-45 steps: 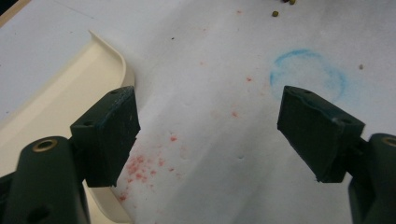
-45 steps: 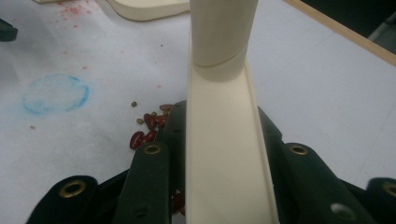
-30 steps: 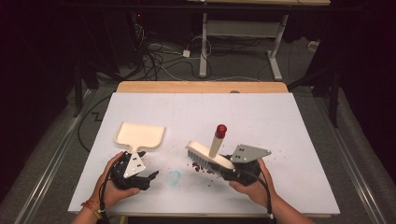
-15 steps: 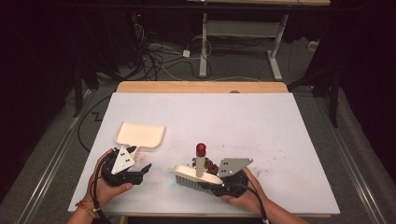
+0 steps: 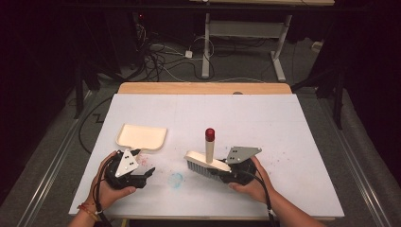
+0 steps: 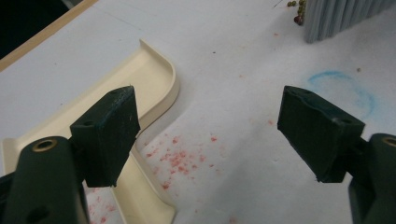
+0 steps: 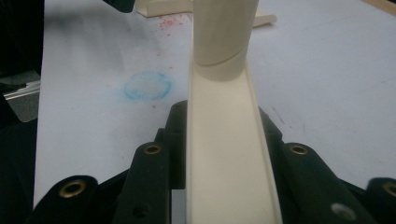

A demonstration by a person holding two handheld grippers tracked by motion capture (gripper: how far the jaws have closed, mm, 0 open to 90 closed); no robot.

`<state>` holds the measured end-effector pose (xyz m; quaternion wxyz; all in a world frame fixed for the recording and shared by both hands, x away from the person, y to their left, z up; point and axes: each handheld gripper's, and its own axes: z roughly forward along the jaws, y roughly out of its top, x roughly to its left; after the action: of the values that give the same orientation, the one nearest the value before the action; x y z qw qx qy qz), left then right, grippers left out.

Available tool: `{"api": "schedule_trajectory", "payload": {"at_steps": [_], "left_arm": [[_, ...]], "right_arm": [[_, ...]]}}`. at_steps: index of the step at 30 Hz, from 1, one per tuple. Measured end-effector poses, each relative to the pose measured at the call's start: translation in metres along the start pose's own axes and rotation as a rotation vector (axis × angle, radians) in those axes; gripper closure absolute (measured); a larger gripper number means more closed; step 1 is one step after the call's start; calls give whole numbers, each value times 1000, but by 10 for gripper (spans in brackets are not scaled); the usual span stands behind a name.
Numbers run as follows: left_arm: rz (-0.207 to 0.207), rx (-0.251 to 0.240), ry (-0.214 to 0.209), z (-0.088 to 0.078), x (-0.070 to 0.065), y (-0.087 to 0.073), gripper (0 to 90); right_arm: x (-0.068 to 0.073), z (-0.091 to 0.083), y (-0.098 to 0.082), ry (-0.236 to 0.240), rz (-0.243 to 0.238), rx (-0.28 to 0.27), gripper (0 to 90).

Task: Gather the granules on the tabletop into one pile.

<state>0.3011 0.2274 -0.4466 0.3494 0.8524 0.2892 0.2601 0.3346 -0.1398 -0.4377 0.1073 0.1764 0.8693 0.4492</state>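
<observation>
1. The brush [image 5: 206, 163] was held by the right gripper [image 5: 226, 174]; its jaws were closed on the cream back of the brush, one on each side, as seen in the right gripper view [image 7: 224, 158].
2. The brush was located at the near middle of the surface [image 5: 283, 123], bristles down, with its red-capped handle [image 5: 209, 142] standing upright.
3. In the left gripper view, grey bristles [image 6: 343, 16] were seen at the upper right edge, with a few small dark and greenish bits [image 6: 296, 11] just beside them.
4. The left gripper [image 5: 144, 174] was held low over the near left of the surface, and its jaws were open with nothing between them [image 6: 205, 135].
5. The dustpan [image 5: 142, 137] lay flat on the surface just beyond the left gripper. In the left gripper view, its handle [image 6: 140, 196] ran beneath the left-hand jaw; contact could not be determined.
6. Red specks [image 6: 180, 158] were scattered on the surface between the open jaws, beside the dustpan.
7. A blue chalk ring [image 5: 176, 180] was marked on the surface between the two grippers, near the brush.
</observation>
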Motion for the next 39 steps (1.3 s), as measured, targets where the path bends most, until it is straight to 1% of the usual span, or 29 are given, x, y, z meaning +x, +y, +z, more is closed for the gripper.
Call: {"api": "schedule_trajectory", "payload": {"at_steps": [2, 5, 8, 9, 10, 13, 15, 18, 21, 23, 24, 25, 26, 30, 33, 35, 37, 39], "left_arm": [[5, 1, 2, 0, -1, 0, 201], [9, 4, 1, 0, -1, 0, 201], [9, 9, -1, 1, -1, 0, 201], [11, 13, 2, 1, -1, 0, 201], [18, 18, 7, 2, -2, 0, 201], [19, 17, 7, 1, -2, 0, 201], [22, 23, 7, 2, -2, -1, 201], [31, 31, 1, 3, -3, -1, 201], [40, 35, -4, 5, -5, 0, 201], [48, 40, -6, 6, -6, 1, 201], [48, 40, -8, 7, -7, 2, 202], [50, 43, -10, 8, -7, 2, 202], [52, 47, -12, 10, -7, 2, 202], [66, 55, -21, 12, -9, 4, 202], [70, 57, -24, 12, -10, 3, 202], [66, 54, -24, 12, -9, 3, 203], [65, 53, -25, 11, -9, 2, 203], [66, 54, -28, 11, -9, 2, 203]], "right_arm": [[-1, -3, 1, -18, -2, -5, 671], [-3, -11, 2, -29, -2, -23, 671], [-4, -26, 4, -38, -5, -43, 671], [-5, -33, 3, -46, -18, -44, 671], [-4, -39, 3, -60, -17, -47, 670], [-2, -60, -1, -97, -21, -20, 670], [0, -74, -8, -108, -25, -9, 671], [1, -89, -24, -121, -8, 24, 670], [0, -98, -41, -123, 12, 74, 670], [1, -100, -50, -117, 24, 91, 670], [2, -100, -52, -103, 30, 92, 670], [3, -100, -54, -91, 27, 93, 670], [5, -98, -54, -91, 25, 94, 671], [11, -87, -48, -84, 0, 84, 671], [13, -75, -40, -91, -23, 87, 671], [11, -69, -36, -107, -27, 80, 671], [7, -65, -32, -109, -18, 72, 671], [4, -65, -29, -123, -7, 55, 671]]}}
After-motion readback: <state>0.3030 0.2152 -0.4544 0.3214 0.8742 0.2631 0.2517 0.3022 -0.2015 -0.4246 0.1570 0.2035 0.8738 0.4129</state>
